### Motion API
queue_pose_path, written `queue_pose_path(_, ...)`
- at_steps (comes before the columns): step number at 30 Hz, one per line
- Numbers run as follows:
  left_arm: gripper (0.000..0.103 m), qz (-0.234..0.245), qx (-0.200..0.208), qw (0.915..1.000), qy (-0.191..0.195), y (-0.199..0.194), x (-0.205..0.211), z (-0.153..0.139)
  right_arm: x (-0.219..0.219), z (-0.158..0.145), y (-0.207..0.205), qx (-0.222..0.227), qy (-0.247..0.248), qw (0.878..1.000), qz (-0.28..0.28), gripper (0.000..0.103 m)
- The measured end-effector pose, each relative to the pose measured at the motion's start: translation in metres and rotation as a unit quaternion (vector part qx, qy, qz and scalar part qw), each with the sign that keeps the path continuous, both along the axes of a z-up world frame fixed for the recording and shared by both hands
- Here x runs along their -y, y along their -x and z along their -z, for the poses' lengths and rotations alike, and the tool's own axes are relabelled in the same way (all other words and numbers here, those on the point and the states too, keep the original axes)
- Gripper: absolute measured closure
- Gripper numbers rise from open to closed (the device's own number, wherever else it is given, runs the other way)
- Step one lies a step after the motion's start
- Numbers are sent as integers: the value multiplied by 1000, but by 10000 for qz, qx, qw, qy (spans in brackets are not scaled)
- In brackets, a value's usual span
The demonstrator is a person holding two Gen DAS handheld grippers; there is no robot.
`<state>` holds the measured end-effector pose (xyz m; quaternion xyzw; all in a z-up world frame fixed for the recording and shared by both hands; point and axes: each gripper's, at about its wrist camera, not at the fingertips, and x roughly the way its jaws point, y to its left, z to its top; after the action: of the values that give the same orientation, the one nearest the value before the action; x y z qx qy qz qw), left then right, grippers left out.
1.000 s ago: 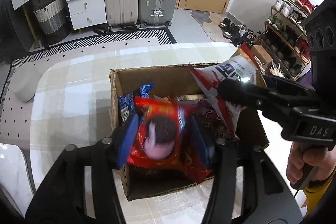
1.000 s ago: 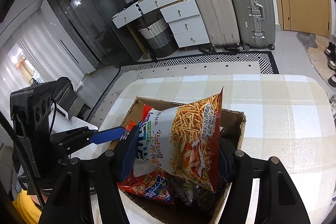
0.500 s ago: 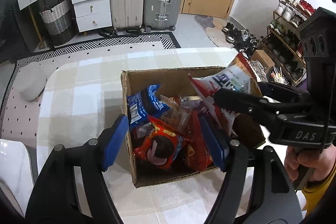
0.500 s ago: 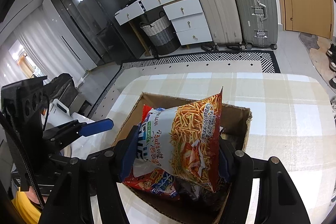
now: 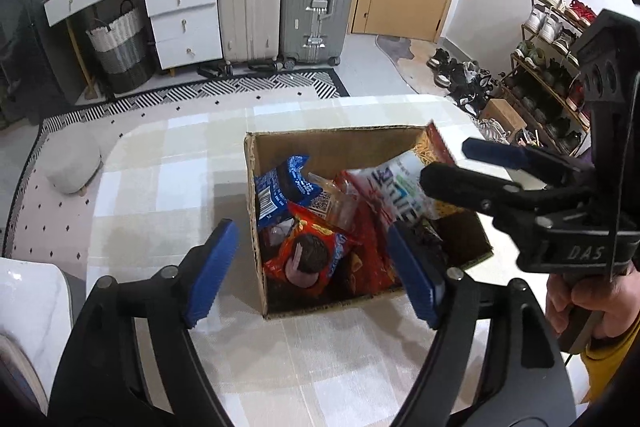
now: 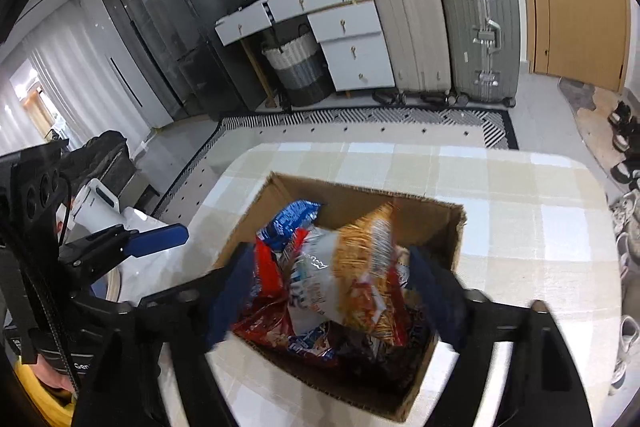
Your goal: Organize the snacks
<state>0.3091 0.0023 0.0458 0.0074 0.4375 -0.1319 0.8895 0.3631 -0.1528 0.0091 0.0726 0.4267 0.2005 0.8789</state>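
**Both tongs spread wide over the snack box**

Our left tongs [image 5: 316, 267] stand spread wide and hold nothing, one blue pad outside the near-left wall of the cardboard box [image 5: 256, 195], the other over its near-right corner. Our right tongs [image 6: 340, 299] are spread as well, blurred by motion; the noodle-print bag [image 6: 360, 279] lies loose between the pads, touching neither that we can see, its lower end down among the other packets in the box.

Inside the box we see a blue packet [image 5: 286, 187] leaning against the left wall, a red-orange packet [image 5: 310, 255] with a dark round cookie printed on it near the front, and more red wrappers packed beside it. The far part of the box, along the back wall, shows bare cardboard.

The box stands on the checked table [image 5: 168, 163]. Bare cloth lies on the left, in front and behind; on the right its wall comes nearer the table edge.

On the body of the right tongs we read "DAS" in the left wrist view. The white band on the noodle-print bag carries large blue characters, too blurred to read.
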Motion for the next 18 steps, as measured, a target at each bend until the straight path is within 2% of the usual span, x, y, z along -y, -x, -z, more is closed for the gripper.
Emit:
queue_pose_path(4,25,-23,85,9999,-49,21,1,-13,3,-16,13,186,111,9997,63,16)
queue_pose_path(8,25,-80,301,9995,-38,45,0,-30,11,-39,39,402,-48,9989,238,15)
queue_pose_path(14,22,-261,731,9970,-32,97,2,-55,12,-78,100,1064,-133,9941,183,10)
queue_pose_path(18,20,-405,977,9944,37,136,-1,-70,6,-94,149,1619,58,9867,152,4)
